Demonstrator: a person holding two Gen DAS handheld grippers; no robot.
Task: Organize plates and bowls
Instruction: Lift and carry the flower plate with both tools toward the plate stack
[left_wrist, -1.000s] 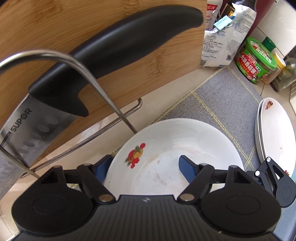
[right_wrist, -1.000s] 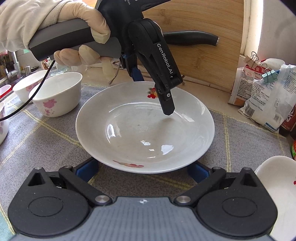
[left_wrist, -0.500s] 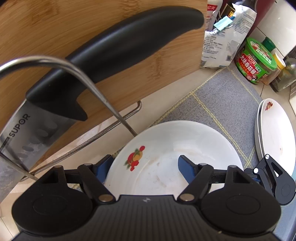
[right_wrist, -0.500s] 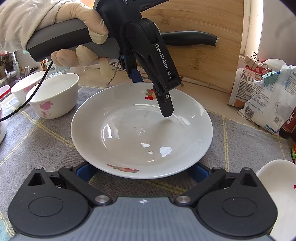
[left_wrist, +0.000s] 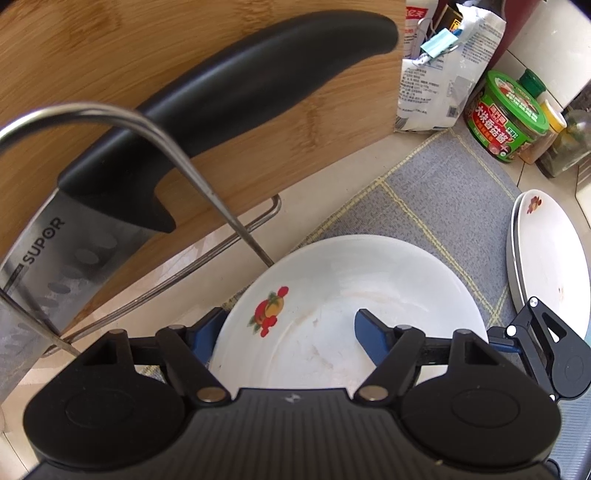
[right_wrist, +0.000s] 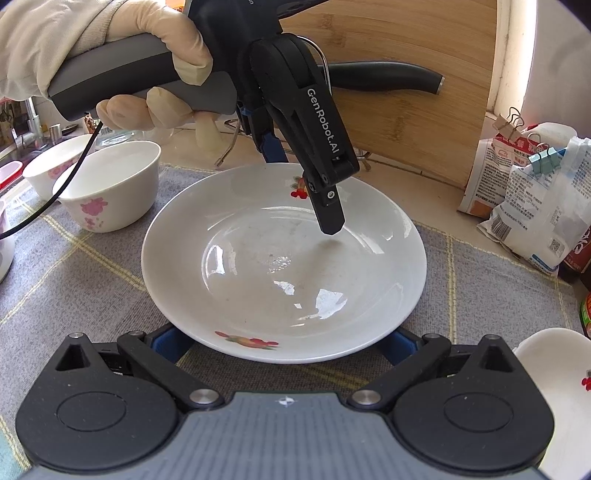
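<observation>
A white plate (right_wrist: 280, 266) with fruit prints lies on the grey checked mat (right_wrist: 92, 266). My left gripper (right_wrist: 303, 188), held by a gloved hand (right_wrist: 162, 40), points down at its far rim. One finger hangs over the plate's inside and the other stands outside the rim, with the jaws apart and no pad pressing. In the left wrist view the plate (left_wrist: 369, 280) fills the space between the left gripper's (left_wrist: 288, 317) blue fingers. My right gripper (right_wrist: 284, 341) is wide open at the near rim. Its blue fingertips (right_wrist: 170, 339) disappear under the plate's edge.
A wooden cutting board (left_wrist: 110, 66) and a black-handled knife (left_wrist: 240, 85) stand in a wire rack (left_wrist: 207, 192) just behind the plate. Two white bowls (right_wrist: 110, 184) sit at left. Stacked plates (left_wrist: 546, 266), food bags (right_wrist: 535, 206) and a green tub (left_wrist: 506, 118) are at right.
In the right wrist view the plate's near rim has come a little closer to my right gripper. Both grippers have stayed about where they were.
</observation>
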